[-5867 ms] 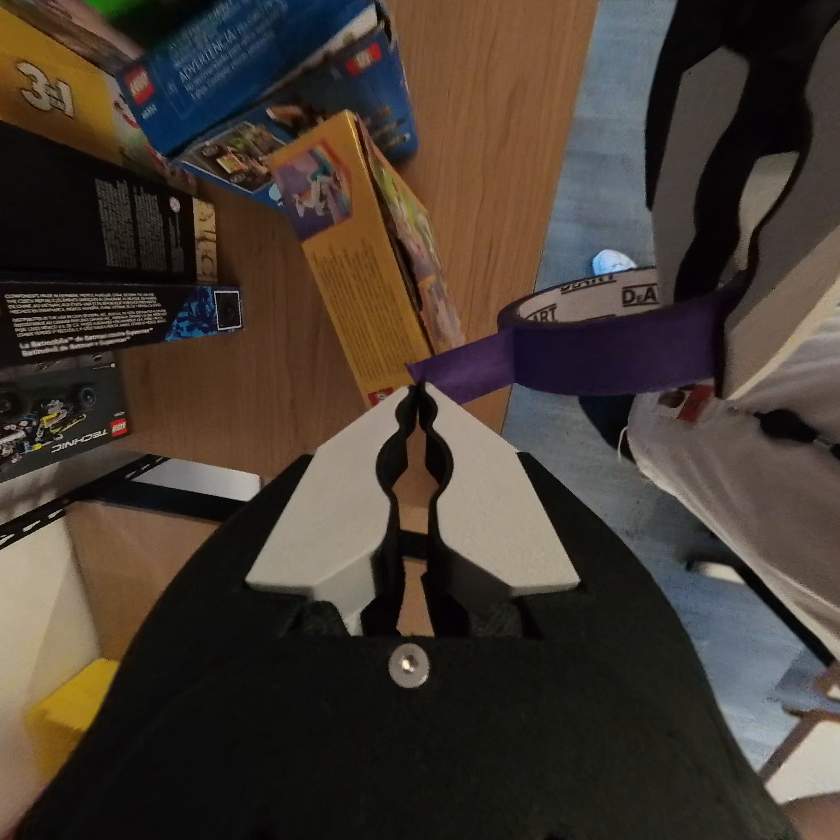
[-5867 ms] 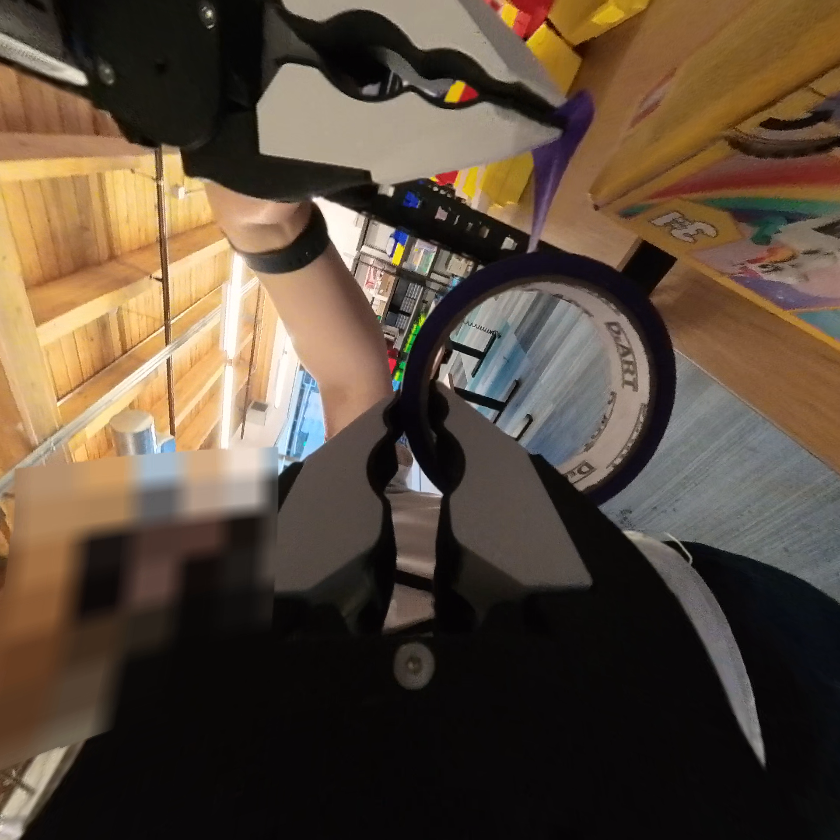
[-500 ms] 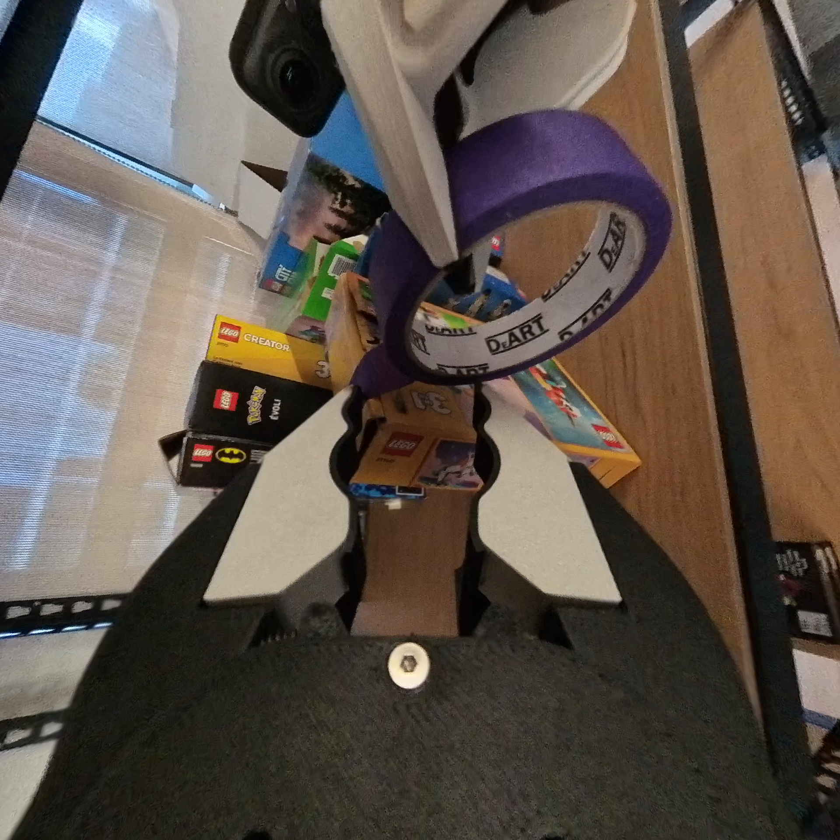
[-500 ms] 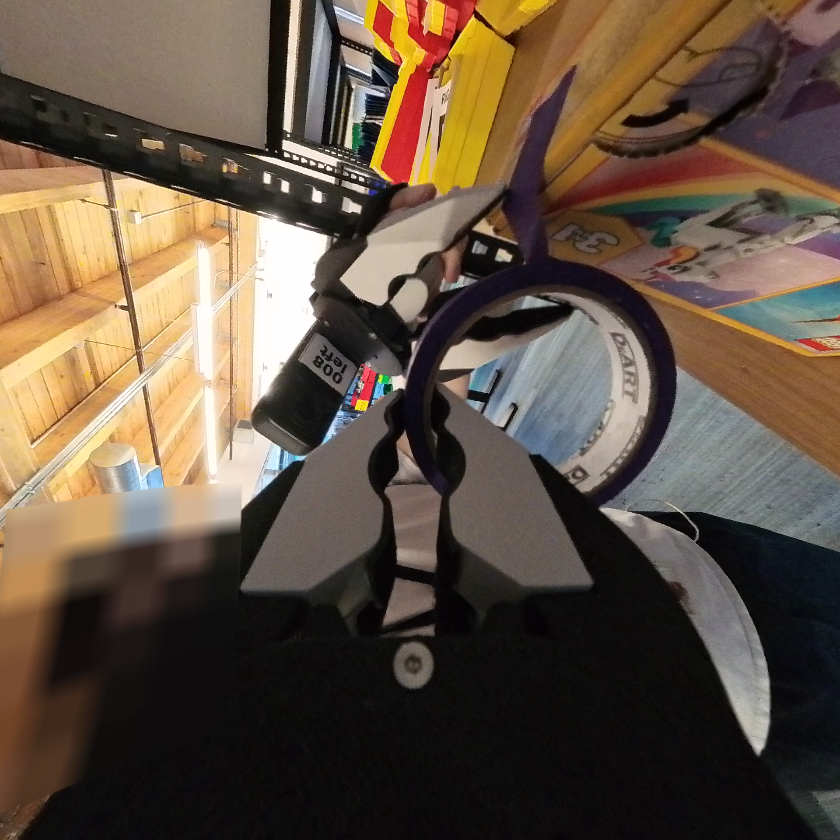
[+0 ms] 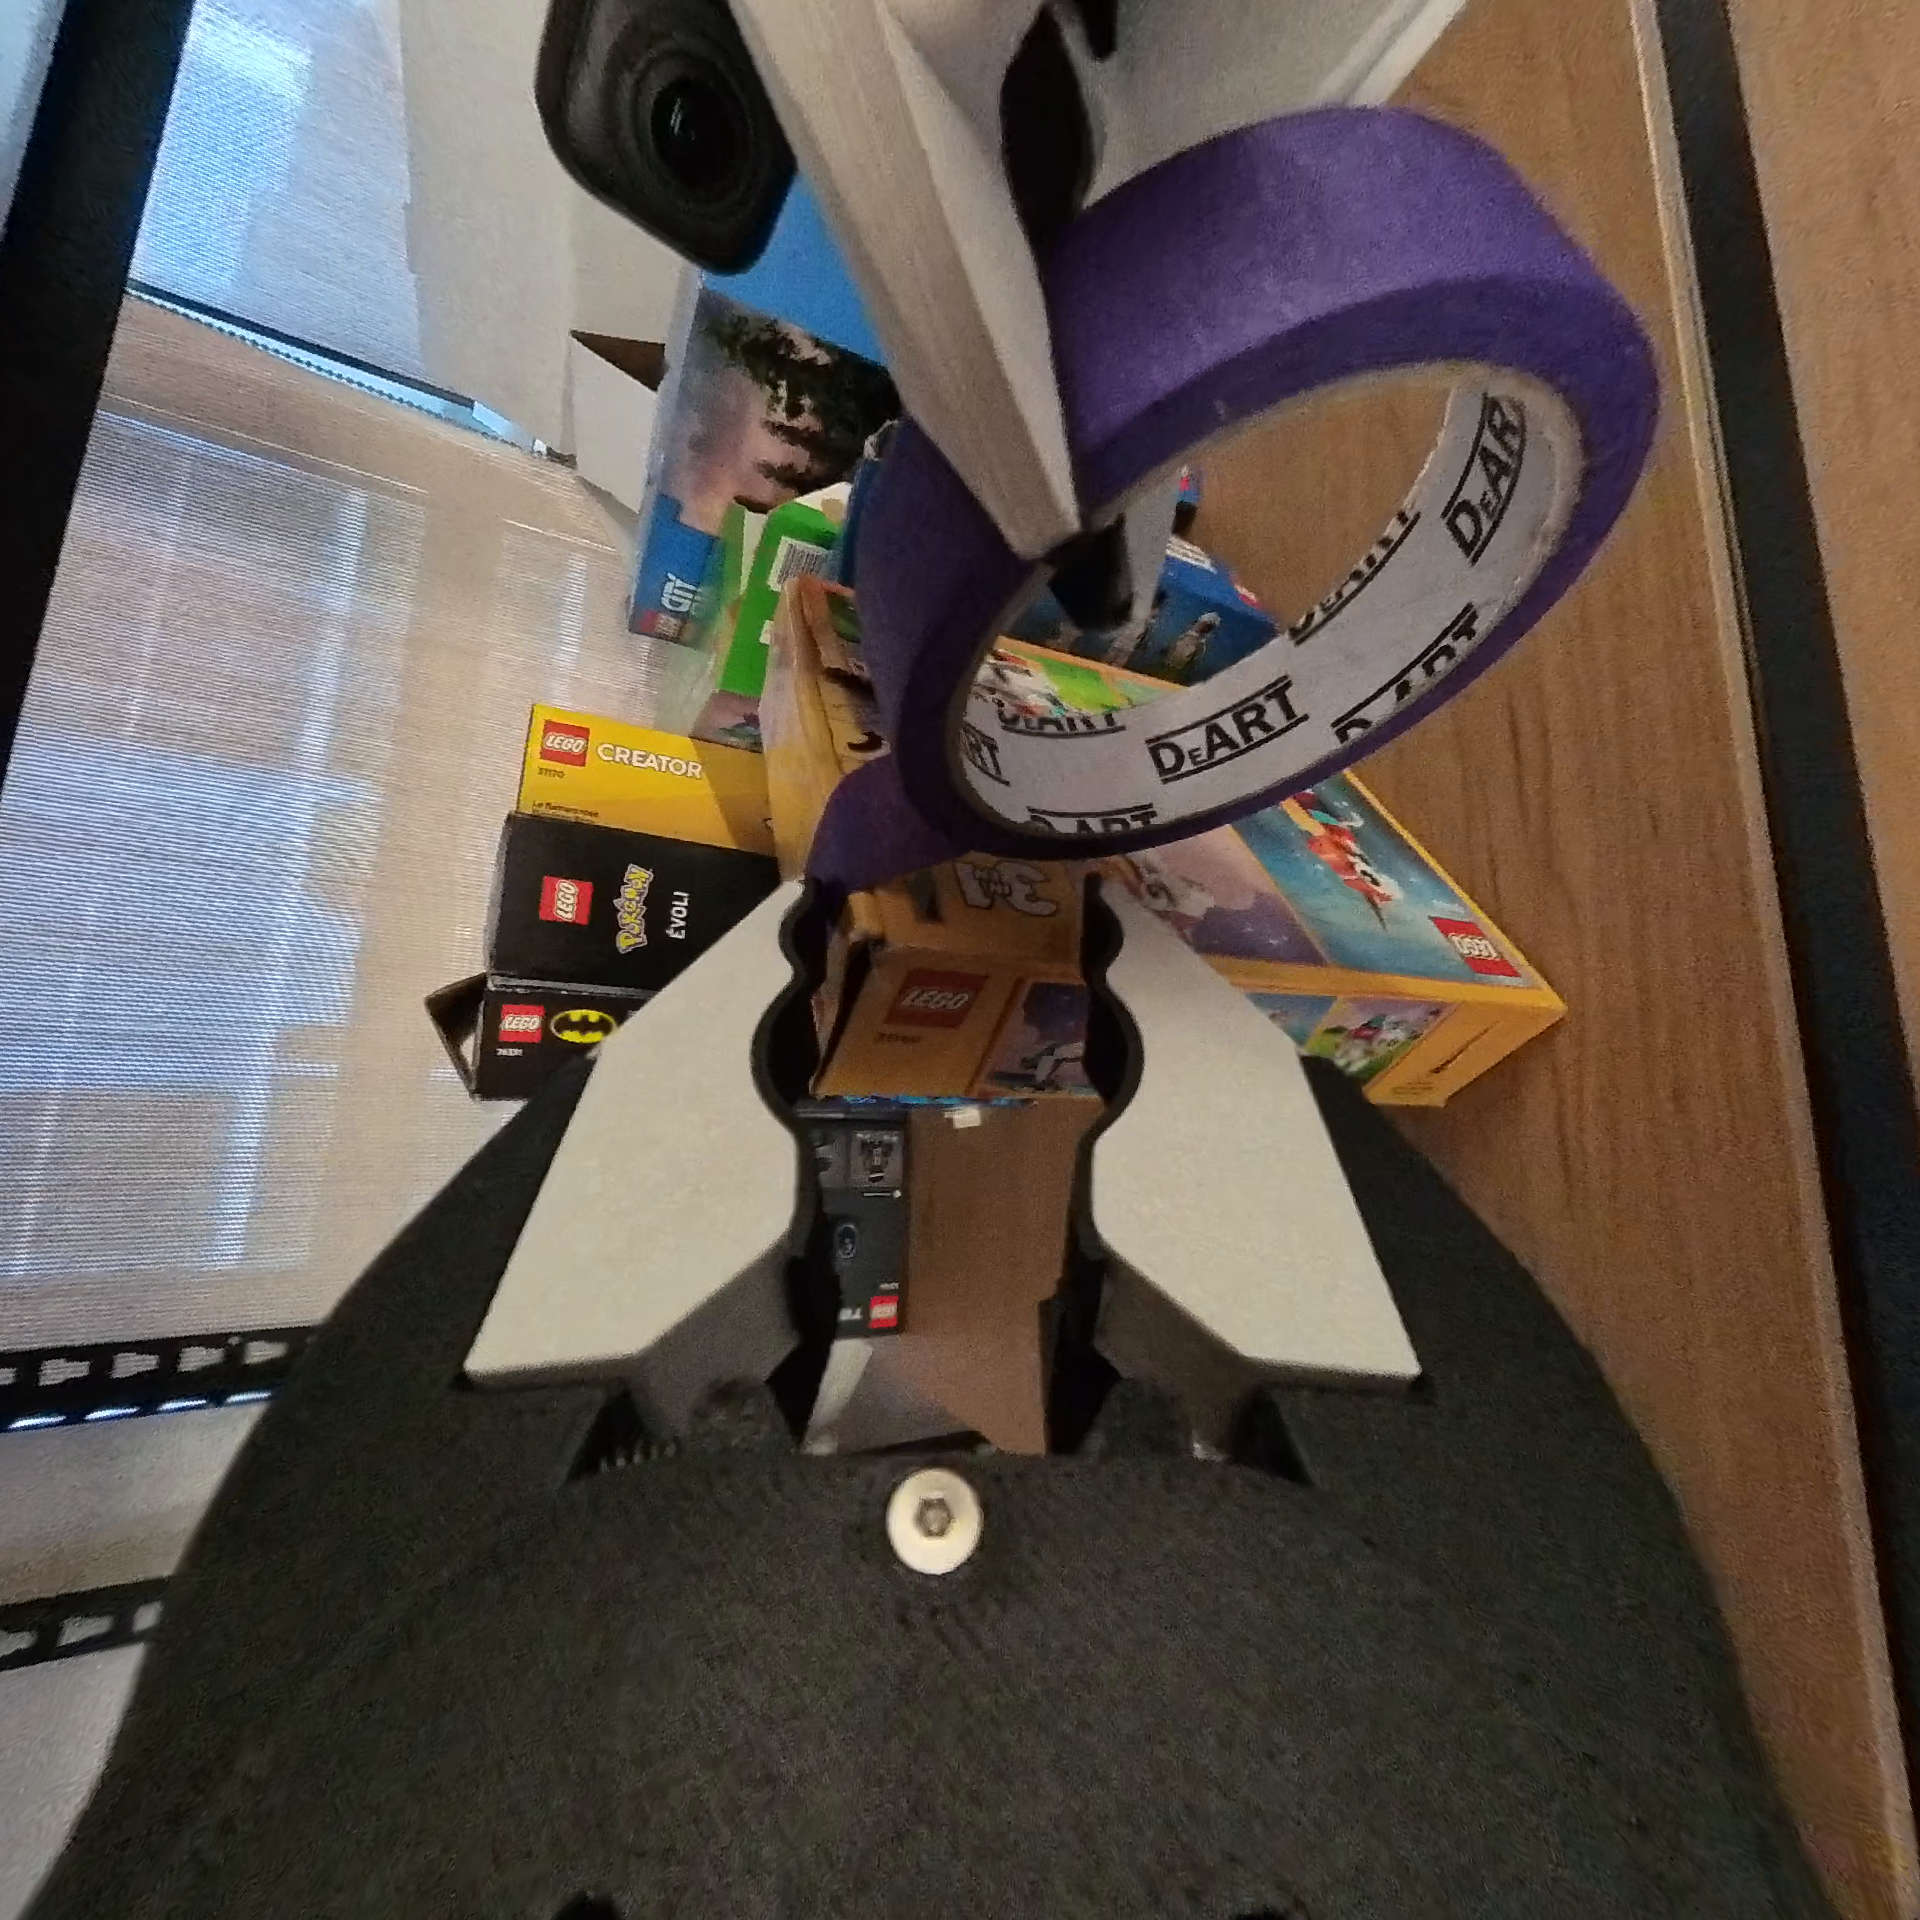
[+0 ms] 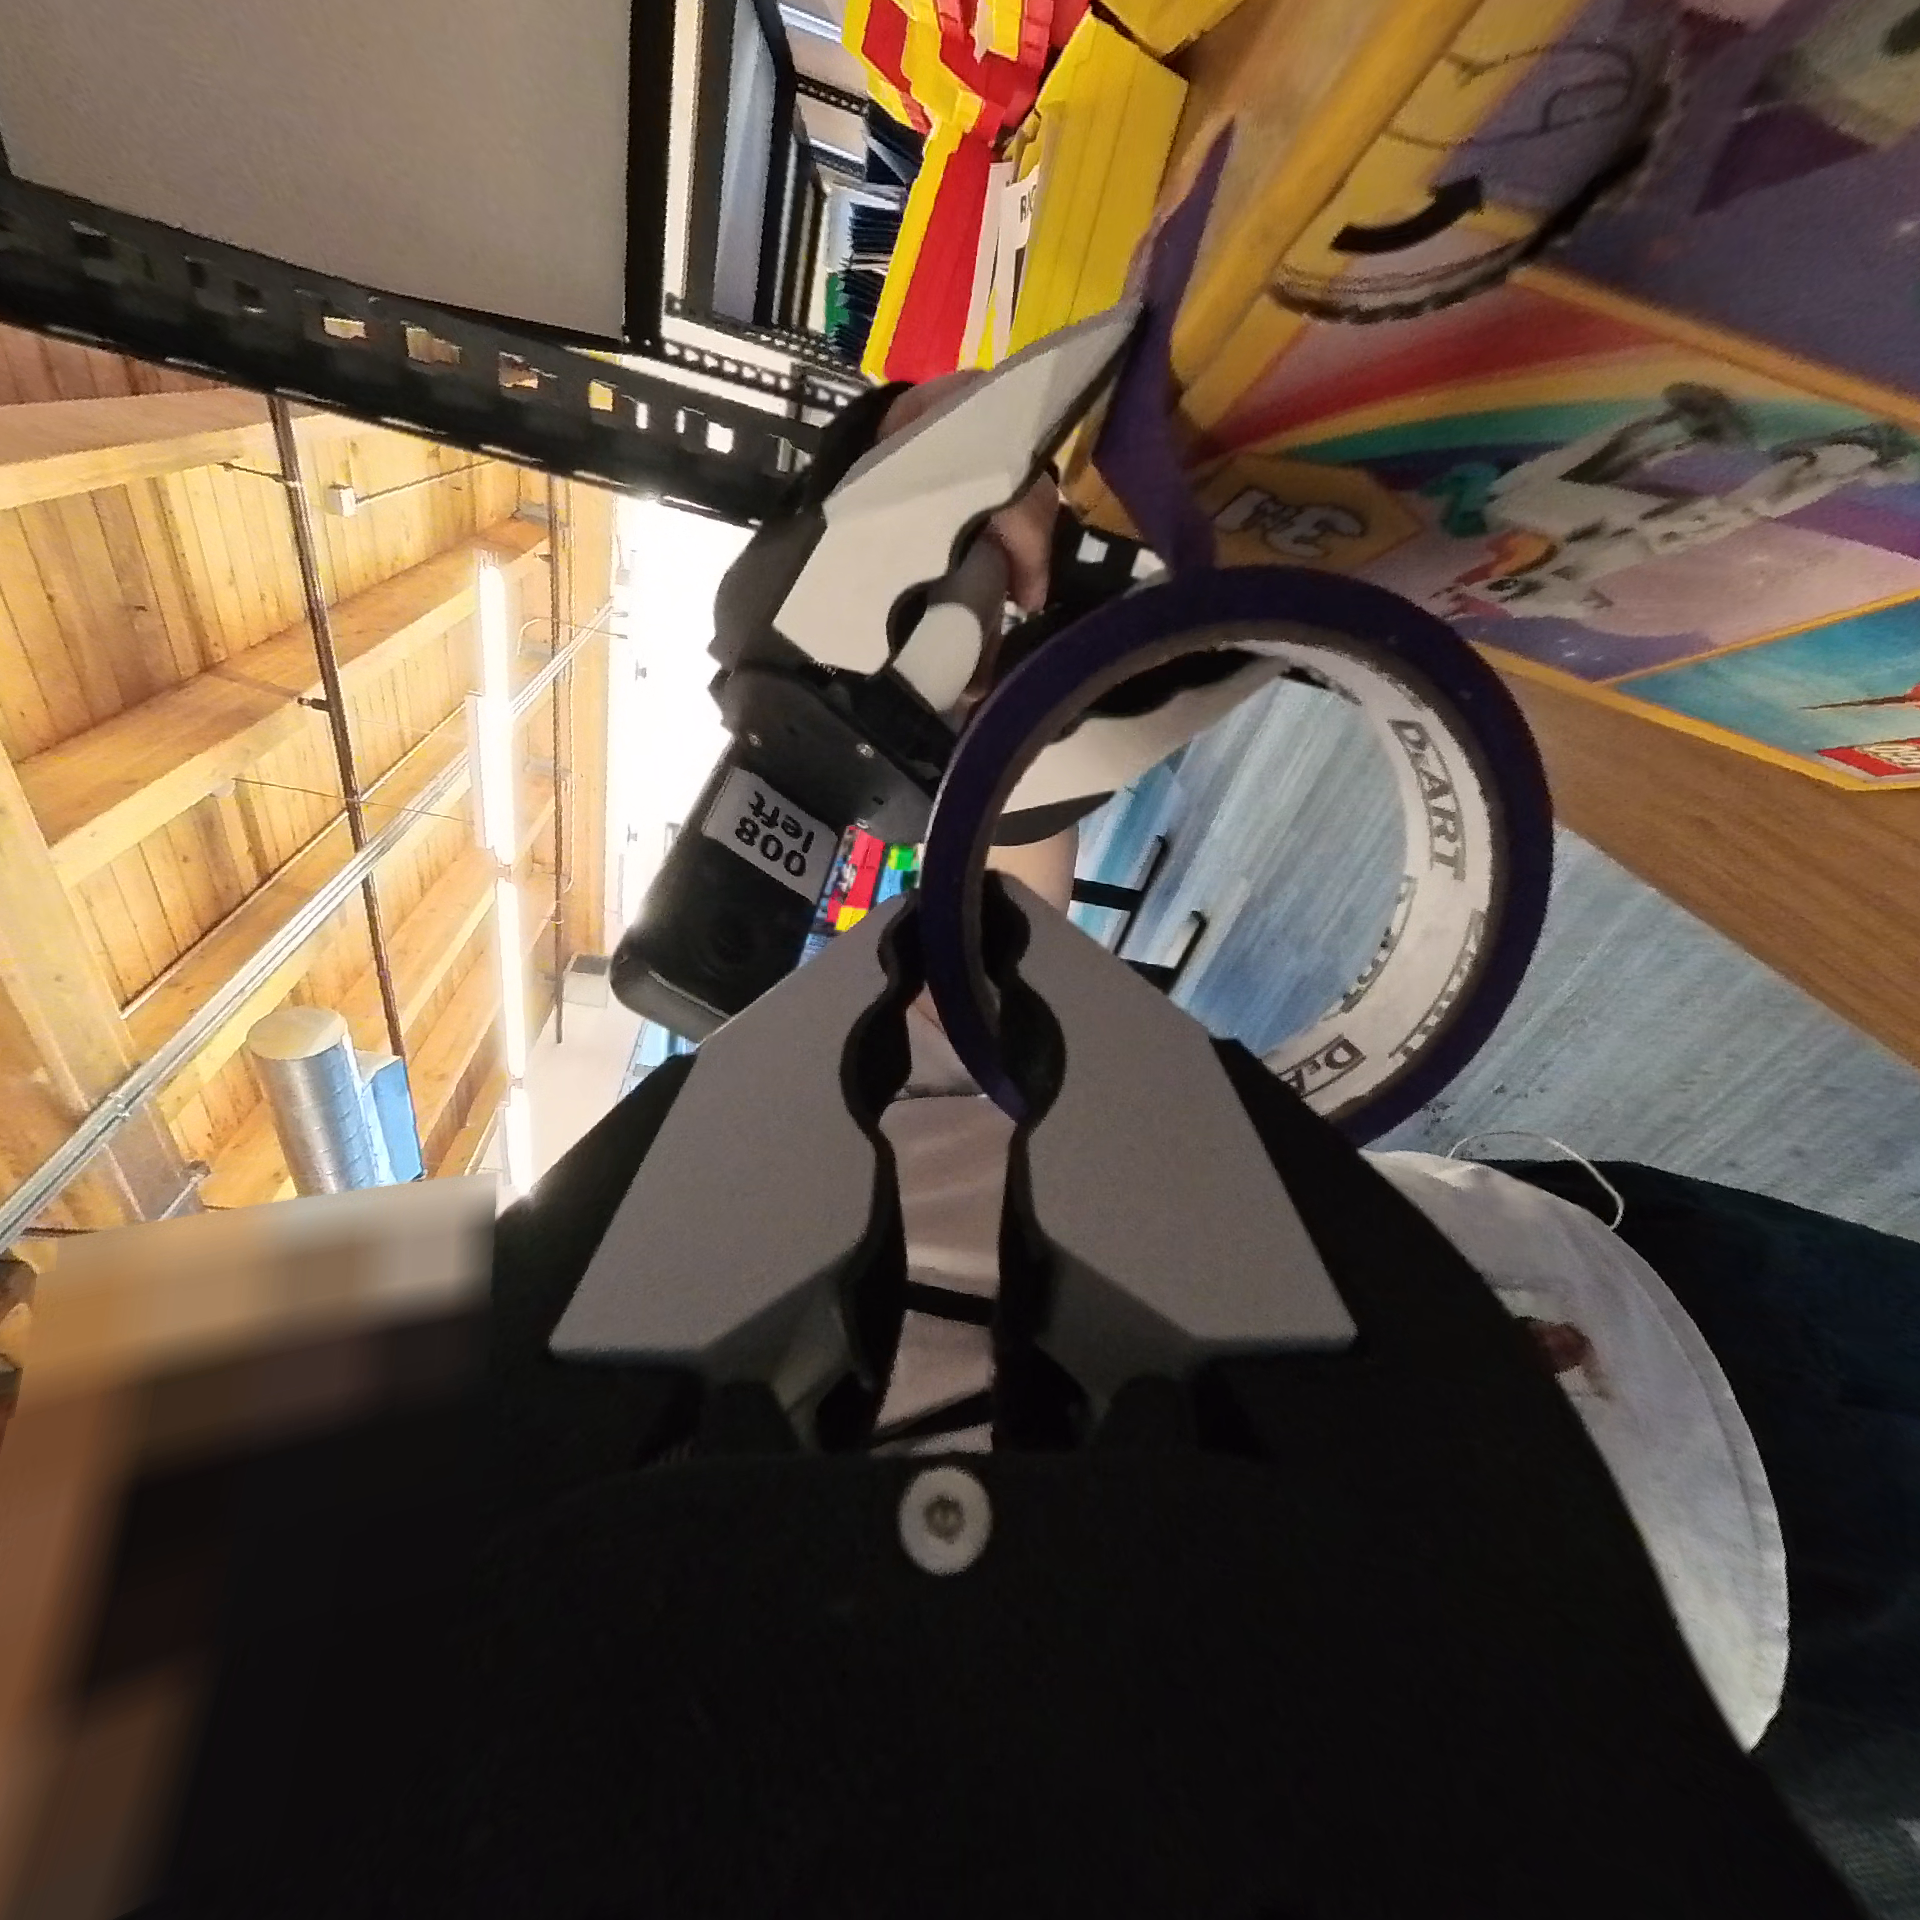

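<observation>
My right gripper (image 6: 966,920) is shut on the rim of a purple masking tape roll (image 6: 1496,862) with a white core and holds it in the air. In the left wrist view, it (image 5: 1091,561) comes in from the top with the roll (image 5: 1299,343). A loose purple strip (image 6: 1169,416) runs from the roll along a yellow toy box (image 6: 1558,343). My left gripper (image 5: 940,894) is open and empty, with the strip's end (image 5: 862,821) just past its left fingertip. In the right wrist view, one of its fingers (image 6: 935,488) lies beside the strip.
Toy brick boxes are piled on a wooden shelf board (image 5: 1590,727): a large yellow one (image 5: 1351,935), black ones (image 5: 603,904) and a blue one (image 5: 727,468). A black metal upright (image 5: 1766,520) edges the shelf. A person's white shirt (image 6: 1558,1351) is close behind. The tips of one gripper are about 8 cm away from the tips of the other.
Both grippers have shifted only slightly. The roll stays clamped in the right gripper and the left jaws stay apart beside the strip.
</observation>
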Demonstrator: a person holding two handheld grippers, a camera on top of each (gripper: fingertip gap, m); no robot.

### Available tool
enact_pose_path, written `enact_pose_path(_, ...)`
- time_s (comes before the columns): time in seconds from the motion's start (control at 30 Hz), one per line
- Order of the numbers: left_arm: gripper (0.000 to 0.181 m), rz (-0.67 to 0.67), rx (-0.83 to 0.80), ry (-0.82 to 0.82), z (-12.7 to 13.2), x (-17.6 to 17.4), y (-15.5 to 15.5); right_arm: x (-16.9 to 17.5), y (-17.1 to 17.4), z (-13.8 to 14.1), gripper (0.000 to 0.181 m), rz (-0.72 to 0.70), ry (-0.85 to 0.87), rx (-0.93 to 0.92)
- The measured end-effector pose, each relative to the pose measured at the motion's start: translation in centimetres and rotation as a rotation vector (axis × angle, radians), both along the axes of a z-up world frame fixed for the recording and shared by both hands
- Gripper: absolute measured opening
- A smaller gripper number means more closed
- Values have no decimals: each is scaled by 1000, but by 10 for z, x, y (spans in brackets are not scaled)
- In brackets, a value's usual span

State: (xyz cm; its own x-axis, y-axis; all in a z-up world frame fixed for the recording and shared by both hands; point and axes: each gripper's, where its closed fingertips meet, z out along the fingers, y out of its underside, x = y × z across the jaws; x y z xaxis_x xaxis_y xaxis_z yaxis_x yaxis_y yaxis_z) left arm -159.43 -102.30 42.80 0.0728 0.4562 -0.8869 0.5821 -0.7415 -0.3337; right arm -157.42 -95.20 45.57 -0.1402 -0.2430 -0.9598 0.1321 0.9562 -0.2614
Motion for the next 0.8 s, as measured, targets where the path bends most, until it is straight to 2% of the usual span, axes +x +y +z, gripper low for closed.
enact_pose_path(0.33, 51, 13, -59, -8, -5, 1, -1, -6, -1, -6, 10, 31, -25, 62)
enact_pose_path(0.47, 42, 8, -52, 0, 0, 0, -3, -6, 0, -6, 10, 44, -17, 5)
enact_pose_path(0.63, 44, 4, 6, 56, 3, -1, -2, -10, 6, -8, 23, 61, 42, -84)
enact_pose_path(0.8, 53, 7, 26, 71, 0, -2, -1, -17, 6, -10, 24, 38, 79, -105)
